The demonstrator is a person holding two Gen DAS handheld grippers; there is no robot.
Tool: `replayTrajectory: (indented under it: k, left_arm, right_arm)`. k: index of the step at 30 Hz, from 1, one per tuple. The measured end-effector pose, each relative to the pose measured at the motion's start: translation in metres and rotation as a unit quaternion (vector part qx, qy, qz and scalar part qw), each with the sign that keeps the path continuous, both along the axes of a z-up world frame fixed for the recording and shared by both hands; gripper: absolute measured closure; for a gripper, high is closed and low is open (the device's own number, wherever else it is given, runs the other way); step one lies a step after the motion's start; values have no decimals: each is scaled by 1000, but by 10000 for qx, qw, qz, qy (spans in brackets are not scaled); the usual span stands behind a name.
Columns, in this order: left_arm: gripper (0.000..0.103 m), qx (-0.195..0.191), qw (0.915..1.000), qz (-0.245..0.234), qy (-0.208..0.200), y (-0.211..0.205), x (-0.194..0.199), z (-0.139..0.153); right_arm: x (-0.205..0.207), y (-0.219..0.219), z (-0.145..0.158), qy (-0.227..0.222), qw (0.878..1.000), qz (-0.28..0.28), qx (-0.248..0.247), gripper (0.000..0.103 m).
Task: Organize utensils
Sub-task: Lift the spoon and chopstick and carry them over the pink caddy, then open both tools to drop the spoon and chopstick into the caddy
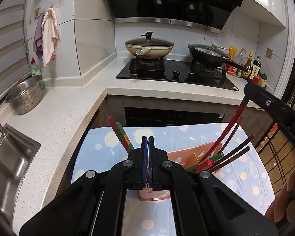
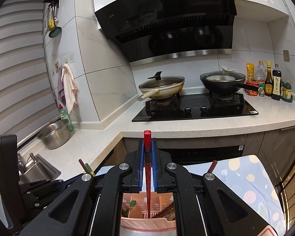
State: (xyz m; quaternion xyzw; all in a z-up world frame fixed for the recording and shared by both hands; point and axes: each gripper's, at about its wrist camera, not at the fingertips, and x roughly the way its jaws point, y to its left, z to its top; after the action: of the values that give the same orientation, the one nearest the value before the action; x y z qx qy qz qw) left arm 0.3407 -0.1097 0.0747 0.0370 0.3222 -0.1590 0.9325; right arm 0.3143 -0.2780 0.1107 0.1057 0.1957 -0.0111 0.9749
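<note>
A pink slotted utensil holder (image 1: 179,157) stands on a blue patterned cloth (image 1: 167,135) and holds several red, green and dark chopsticks. My left gripper (image 1: 147,139) is shut and empty just in front of the holder. My right gripper (image 2: 147,143) is shut on a red chopstick (image 2: 147,169). The chopstick stands nearly upright with its lower tip inside the holder (image 2: 147,222). In the left wrist view the right gripper (image 1: 254,82) holds that chopstick (image 1: 230,125) from above at the right.
An L-shaped counter (image 1: 64,106) runs behind, with a steel colander (image 1: 25,95), a sink (image 1: 7,161), a gas hob (image 1: 177,72) with two lidded pans, and sauce bottles (image 1: 251,66). Cloths (image 1: 49,37) hang on the wall.
</note>
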Motion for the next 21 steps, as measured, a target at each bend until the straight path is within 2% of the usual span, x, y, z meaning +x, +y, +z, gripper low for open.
replayTrajectory:
  k: [7,9,10,11,12,13,14,15,21]
  left_arm:
    - [101,-11,10000,19,10,0,-1,0]
    - [101,24,10000,55,-29,-1,-2,1]
    - [98,30,10000,74,-24,-1,-3,1]
    - [90,27,10000,85,-15,0,-3,1]
    - [84,23,9999,108,-20,0,-4,2]
    - [72,27,9999,141,-43,1,-6,3]
    - [62,29,9998,177,-87,1,-8,4]
    - [60,36,9997,198,-131,2,-10,5]
    - [58,40,9996,180,-211,3,-21,13]
  right_arm:
    - [4,5,-10,236,9996,100,-68,96]
    - [3,6,-11,253,9996,90,-99,92]
    - [1,7,-11,256,9995,69,-141,83]
    - [0,8,-10,246,9996,69,-154,70]
    - [-3,9,-9,214,9996,65,-155,64]
    - [-6,10,-8,174,9997,66,-168,59]
    - [-8,11,-7,156,9997,67,-200,59]
    - [-10,13,-5,147,9996,69,-245,59]
    - [-22,18,2,89,9994,96,-327,58]
